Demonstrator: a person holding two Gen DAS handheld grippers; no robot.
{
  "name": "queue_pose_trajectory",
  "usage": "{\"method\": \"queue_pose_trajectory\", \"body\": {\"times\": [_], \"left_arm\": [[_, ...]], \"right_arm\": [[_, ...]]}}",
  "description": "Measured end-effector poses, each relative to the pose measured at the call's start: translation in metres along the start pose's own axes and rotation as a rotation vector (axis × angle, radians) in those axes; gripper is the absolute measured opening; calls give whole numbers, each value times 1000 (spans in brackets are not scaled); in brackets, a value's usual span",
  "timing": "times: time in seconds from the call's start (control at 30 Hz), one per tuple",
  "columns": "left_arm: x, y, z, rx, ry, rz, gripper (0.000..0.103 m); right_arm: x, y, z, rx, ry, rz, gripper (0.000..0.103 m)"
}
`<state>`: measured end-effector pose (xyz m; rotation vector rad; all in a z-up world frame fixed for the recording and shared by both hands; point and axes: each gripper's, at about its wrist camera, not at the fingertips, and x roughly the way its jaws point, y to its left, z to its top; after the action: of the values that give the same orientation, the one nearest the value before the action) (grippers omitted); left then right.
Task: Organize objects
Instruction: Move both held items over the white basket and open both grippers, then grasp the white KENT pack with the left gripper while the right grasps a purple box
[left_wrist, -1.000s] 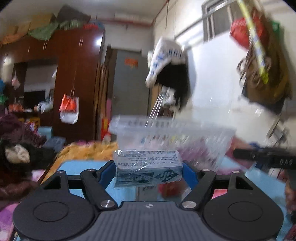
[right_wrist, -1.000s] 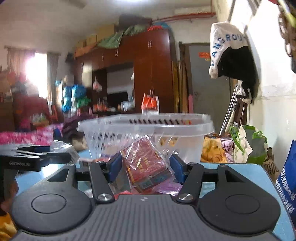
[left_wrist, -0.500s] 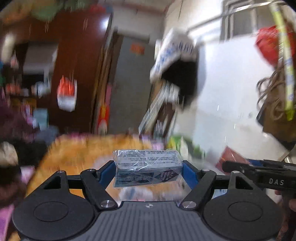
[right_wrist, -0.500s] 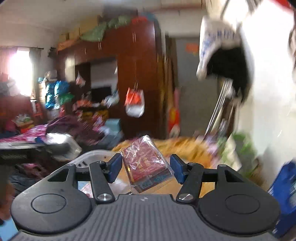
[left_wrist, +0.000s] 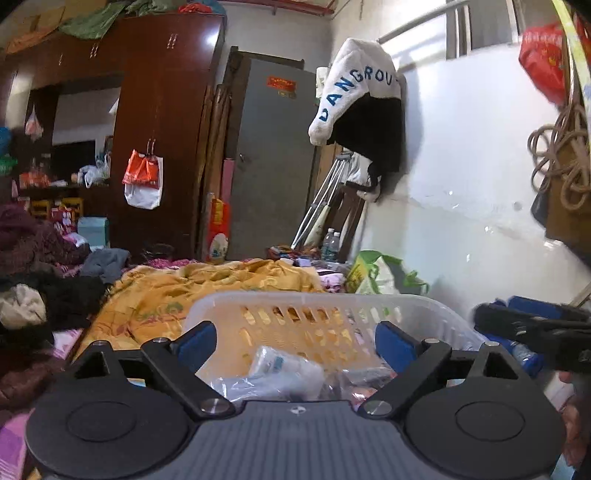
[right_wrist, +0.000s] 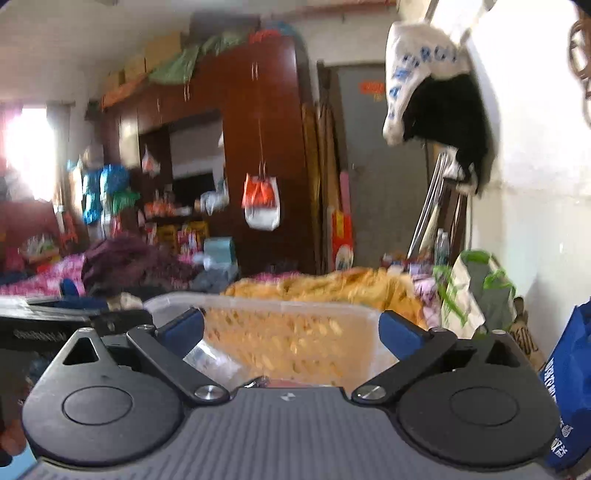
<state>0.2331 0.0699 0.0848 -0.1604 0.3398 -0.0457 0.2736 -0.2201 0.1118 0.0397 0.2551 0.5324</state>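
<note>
Over the near half of the white slotted basket (left_wrist: 332, 306): left gripper (left_wrist: 295, 343) and right gripper (right_wrist: 291, 328), each with jaws opening wide and nothing pressed between the blue pads

Risks, as judged: both claws hang side by side above one container, the right gripper showing as a dark bar at the right edge of the left view, so a careless withdrawal could knock the two tools together; a finger dipped too low could hook the basket rim and drag or tip the basket; the heap inside looks loose and may slide

Item 1: white wrapped packet (left_wrist: 284, 373), soft, crinkled clear film, lying tilted on the heap inside the basket, below and between the left jaws, not touching them

Item 2: clear-wrapped packet (right_wrist: 210, 358), blurred, only partly seen at the near left inside the basket under the right gripper; contents cannot be told

Container: translucent white plastic, vertical slots, rim intact; orange quilt (left_wrist: 207, 288) shows through from the far side
</note>
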Motion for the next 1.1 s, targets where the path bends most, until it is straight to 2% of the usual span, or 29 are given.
{"method": "queue_pose_trajectory", "body": {"times": [0.1, 0.17, 0.3, 0.4, 0.5, 0.6, 0.67, 0.83, 1.1], "left_arm": [[-42, 9, -19, -40, -72, -49, 95], [-64, 14, -39, -47, -97, -67, 101], [-73, 25, -73, -65, -33, -74, 102], [-60, 29, -87, -54, 17, -66, 102], [-44, 36, -94, -75, 69, -47, 101], [-34, 41, -99, -107, 102, -35, 101], [-33, 41, -106, -95, 111, -13, 100], [-29, 29, -107, -47, 116, 36, 100], [-14, 15, -106, 13, 151, 123, 100]], "right_arm": [[-35, -13, -20, 49, -13, 15, 103], [-44, -19, -41, 63, 35, 5, 103], [-32, -23, -80, 62, 211, -16, 103], [-21, -19, -96, 59, 271, -13, 103], [-15, -14, -104, 71, 286, -7, 101], [-15, -12, -107, 79, 287, -8, 93], [-14, -10, -104, 63, 283, -25, 83], [-17, -2, -106, 35, 295, -46, 72], [-16, 1, -107, 23, 305, -61, 70]]}}
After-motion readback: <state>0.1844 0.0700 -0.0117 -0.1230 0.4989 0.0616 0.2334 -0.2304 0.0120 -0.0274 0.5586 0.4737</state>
